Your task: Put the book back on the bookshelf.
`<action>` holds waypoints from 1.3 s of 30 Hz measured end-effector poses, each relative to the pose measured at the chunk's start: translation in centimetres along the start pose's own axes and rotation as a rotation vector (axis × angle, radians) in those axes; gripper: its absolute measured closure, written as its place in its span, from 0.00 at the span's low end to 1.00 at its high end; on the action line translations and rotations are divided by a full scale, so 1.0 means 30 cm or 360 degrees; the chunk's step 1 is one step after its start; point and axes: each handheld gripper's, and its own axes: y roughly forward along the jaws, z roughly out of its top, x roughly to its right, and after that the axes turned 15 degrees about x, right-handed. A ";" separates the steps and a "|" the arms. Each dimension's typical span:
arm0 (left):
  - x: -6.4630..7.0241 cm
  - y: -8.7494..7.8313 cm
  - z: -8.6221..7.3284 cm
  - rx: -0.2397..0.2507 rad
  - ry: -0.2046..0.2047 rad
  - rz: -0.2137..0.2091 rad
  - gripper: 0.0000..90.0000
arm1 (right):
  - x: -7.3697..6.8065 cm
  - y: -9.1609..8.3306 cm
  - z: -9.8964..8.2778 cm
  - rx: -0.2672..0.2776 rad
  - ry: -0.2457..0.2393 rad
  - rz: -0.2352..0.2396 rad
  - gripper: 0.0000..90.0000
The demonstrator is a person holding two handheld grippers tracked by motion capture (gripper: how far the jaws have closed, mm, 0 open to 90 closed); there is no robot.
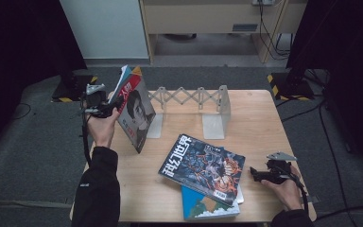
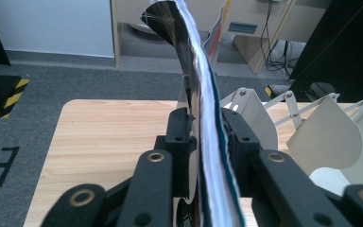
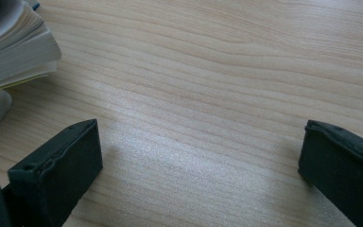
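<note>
Two magazines (image 1: 133,108) stand upright at the table's (image 1: 260,123) left edge, beside the folding metal rack (image 1: 191,106), their edges between the left gripper's (image 1: 105,109) jaws, which sit close against both sides in a grip. Right gripper (image 1: 259,174) rests spread wide over bare wood, near the book stack (image 1: 203,172), grasping nothing.

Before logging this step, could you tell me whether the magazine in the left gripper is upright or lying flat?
Upright, slightly tilted: the magazine stands on edge on the table, between the left gripper pads.
</note>
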 end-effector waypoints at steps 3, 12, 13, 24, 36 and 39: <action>-0.008 -0.014 -0.005 0.0034 -0.0014 -0.0037 0.77 | 0.000 0.000 0.000 0.0000 0.0000 0.0000 0.01; -0.002 -0.071 0.002 0.0151 0.0002 -0.0114 0.65 | 0.000 0.000 0.000 -0.0001 0.0000 -0.0001 0.01; -0.001 -0.079 0.002 0.0161 0.0000 -0.0129 0.64 | 0.000 0.000 0.000 -0.0001 0.0001 -0.0001 0.01; -0.033 -0.174 -0.058 0.0293 -0.0051 -0.0262 0.52 | 0.000 0.000 0.000 -0.0001 0.0001 -0.0001 0.01; -0.048 -0.248 -0.157 0.0366 -0.0016 -0.0332 0.43 | 0.000 0.000 0.000 -0.0001 0.0001 -0.0001 0.01; -0.043 -0.252 -0.192 0.0342 -0.0013 -0.0352 0.41 | 0.000 0.000 0.000 -0.0001 0.0001 -0.0001 0.01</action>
